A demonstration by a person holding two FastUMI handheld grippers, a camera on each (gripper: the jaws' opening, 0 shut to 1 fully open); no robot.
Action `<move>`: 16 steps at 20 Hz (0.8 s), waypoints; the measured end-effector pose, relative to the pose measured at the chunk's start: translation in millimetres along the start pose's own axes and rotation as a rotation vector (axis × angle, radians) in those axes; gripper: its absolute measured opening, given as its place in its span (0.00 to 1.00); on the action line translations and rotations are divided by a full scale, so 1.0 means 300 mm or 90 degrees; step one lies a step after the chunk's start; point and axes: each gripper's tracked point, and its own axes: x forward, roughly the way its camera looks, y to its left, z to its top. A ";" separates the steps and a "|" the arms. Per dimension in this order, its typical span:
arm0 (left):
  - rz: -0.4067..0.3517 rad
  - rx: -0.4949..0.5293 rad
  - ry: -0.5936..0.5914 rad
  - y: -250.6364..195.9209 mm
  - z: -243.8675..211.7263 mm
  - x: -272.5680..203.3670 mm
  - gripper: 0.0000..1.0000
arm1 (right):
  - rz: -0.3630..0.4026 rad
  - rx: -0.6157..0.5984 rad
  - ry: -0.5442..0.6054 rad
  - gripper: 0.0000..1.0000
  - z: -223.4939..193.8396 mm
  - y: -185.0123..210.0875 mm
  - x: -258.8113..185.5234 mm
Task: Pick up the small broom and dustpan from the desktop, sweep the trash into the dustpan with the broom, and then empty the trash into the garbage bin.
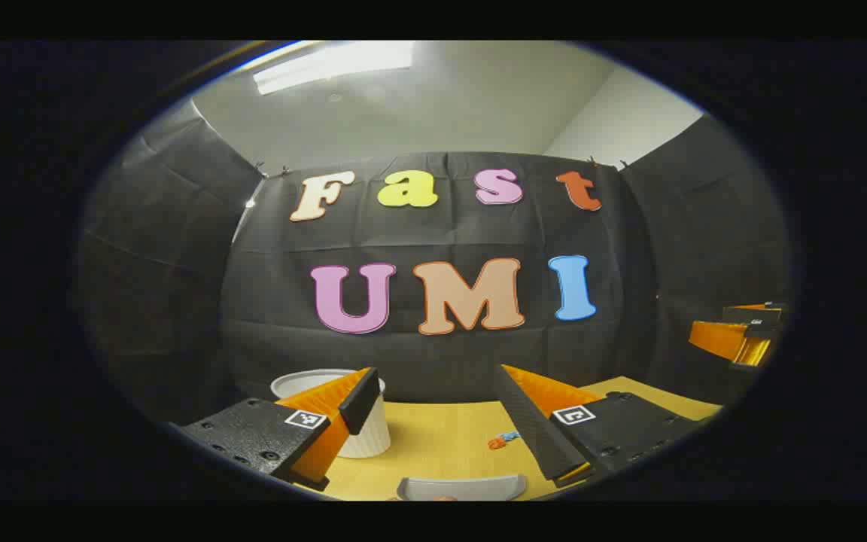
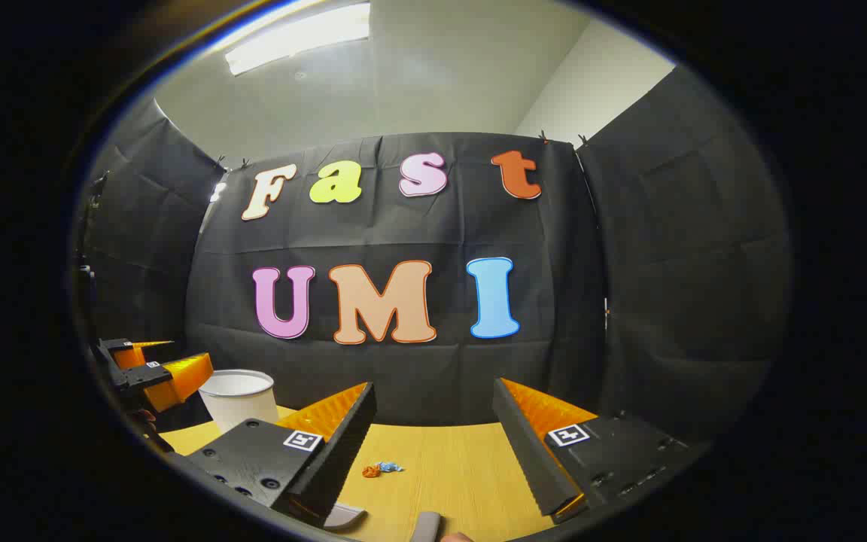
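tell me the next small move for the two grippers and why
Probably lower both toward the near table edge. The left gripper and right gripper are open and hold nothing, above the table; the grey dustpan lies just below the left one, and the trash is unswept.

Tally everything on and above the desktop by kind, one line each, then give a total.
White ribbed garbage bin: 1
Small bits of trash, one orange, one blue: 2
Grey dustpan, partly cut off at the bottom edge: 1
Grey handle end, probably the broom: 1
Tools, both open: left tool, right tool: 2
Total: 7
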 end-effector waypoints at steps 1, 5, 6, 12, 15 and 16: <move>-0.002 0.000 0.001 -0.004 -0.003 0.001 0.93 | 0.002 -0.001 -0.002 0.92 0.006 0.001 0.001; -0.004 0.001 0.002 0.000 0.001 -0.002 0.93 | 0.008 -0.002 0.004 0.92 0.011 0.014 0.012; -0.004 0.003 0.001 0.004 0.004 -0.004 0.93 | 0.013 0.002 0.005 0.92 0.008 0.019 0.014; -0.003 0.010 0.005 0.013 0.003 -0.007 0.93 | 0.023 0.001 -0.002 0.92 0.025 0.042 0.006; -0.006 0.016 0.005 0.008 0.001 -0.013 0.93 | 0.023 -0.002 -0.003 0.92 0.033 0.043 0.012; -0.007 0.017 0.003 0.007 0.006 -0.011 0.93 | 0.022 -0.001 -0.004 0.92 0.035 0.042 0.011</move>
